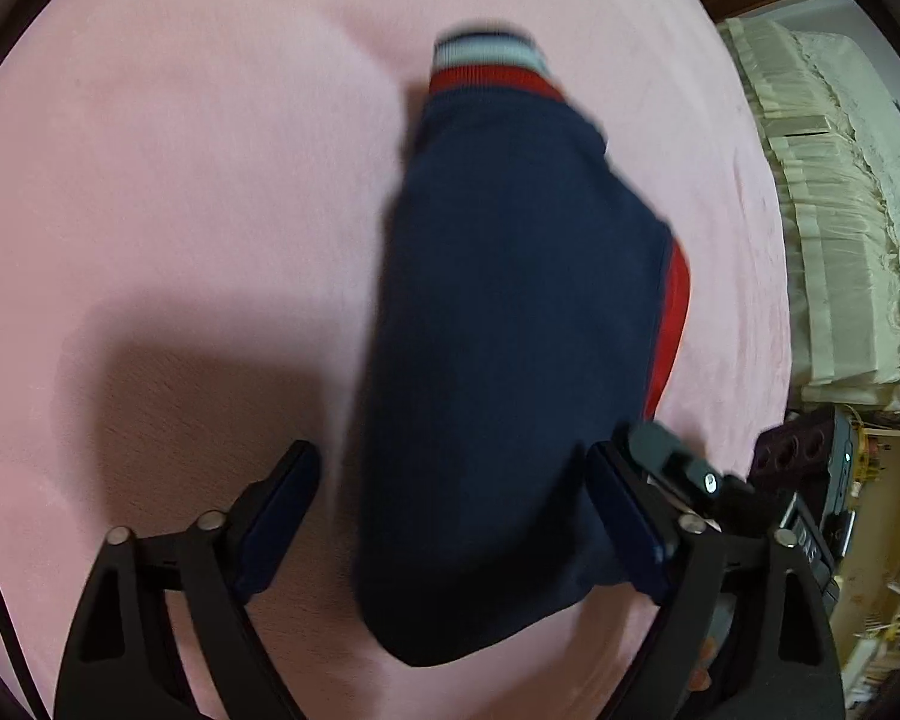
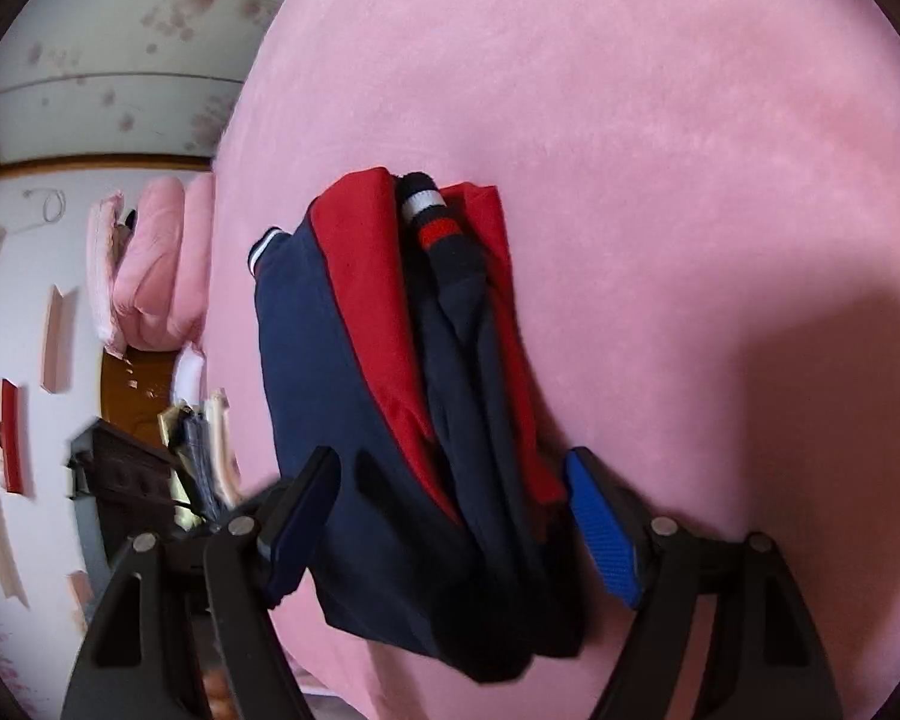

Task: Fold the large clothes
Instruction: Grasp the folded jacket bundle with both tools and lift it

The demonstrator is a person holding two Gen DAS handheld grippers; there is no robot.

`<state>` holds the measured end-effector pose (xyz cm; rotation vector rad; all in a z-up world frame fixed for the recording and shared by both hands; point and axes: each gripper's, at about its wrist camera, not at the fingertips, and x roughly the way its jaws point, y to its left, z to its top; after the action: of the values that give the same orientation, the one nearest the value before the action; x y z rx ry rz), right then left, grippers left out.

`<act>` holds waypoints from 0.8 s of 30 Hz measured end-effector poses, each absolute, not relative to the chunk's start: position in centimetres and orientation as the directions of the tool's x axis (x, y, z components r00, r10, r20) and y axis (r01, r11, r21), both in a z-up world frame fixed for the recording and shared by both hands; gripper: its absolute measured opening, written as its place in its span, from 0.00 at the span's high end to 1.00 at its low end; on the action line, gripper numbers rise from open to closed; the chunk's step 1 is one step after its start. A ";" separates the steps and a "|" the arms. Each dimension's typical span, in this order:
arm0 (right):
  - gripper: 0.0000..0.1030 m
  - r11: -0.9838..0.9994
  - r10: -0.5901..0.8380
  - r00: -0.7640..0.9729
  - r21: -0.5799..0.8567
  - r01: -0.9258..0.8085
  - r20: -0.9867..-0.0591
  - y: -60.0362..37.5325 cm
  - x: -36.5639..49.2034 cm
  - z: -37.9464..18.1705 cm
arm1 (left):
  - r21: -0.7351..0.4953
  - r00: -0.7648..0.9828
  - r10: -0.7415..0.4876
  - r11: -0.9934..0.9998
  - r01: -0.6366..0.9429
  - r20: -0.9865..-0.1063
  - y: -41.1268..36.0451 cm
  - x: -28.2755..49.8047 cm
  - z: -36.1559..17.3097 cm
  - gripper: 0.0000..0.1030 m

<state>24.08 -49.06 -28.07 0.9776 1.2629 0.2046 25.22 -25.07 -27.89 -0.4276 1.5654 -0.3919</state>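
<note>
A navy and red garment with striped ribbed cuffs point(image 1: 510, 312) lies folded into a narrow bundle on the pink bedspread point(image 1: 180, 180). In the left wrist view my left gripper point(image 1: 450, 516) is open, its fingers on either side of the bundle's near end. In the right wrist view the garment point(image 2: 414, 408) shows navy, red and a striped cuff point(image 2: 429, 216). My right gripper point(image 2: 450, 522) is open and straddles its near end. I cannot tell if the pads touch the cloth.
The pink bedspread point(image 2: 660, 150) fills most of both views. A cream ruffled bed skirt point(image 1: 834, 240) and cluttered furniture point(image 1: 822, 480) lie to the right in the left view. Pink pillows point(image 2: 150, 264) and a dark wooden stand point(image 2: 126, 468) lie beyond the bed's edge in the right view.
</note>
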 end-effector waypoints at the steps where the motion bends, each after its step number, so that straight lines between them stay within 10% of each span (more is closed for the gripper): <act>1: 0.27 0.605 0.615 0.344 0.704 0.371 -0.710 -48.9 24.1 -28.2 | -0.516 -0.041 -0.517 0.856 -0.044 -0.855 -25.3 24.9 -28.5 0.20; 11: 0.64 0.611 0.613 0.345 0.703 0.364 -0.711 -48.5 23.6 -27.8 | -0.485 0.005 -0.486 0.873 -0.051 -0.874 -26.5 22.9 -28.3 0.39; 24: 0.72 0.669 0.623 0.259 0.674 0.313 -0.738 -43.3 16.1 -23.7 | -0.438 -0.072 -0.438 0.899 -0.014 -0.896 -22.7 15.9 -23.4 0.54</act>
<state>16.12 -43.34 -23.69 0.8745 1.3381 0.2513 15.90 -22.65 -23.36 -0.3579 1.6147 -0.3615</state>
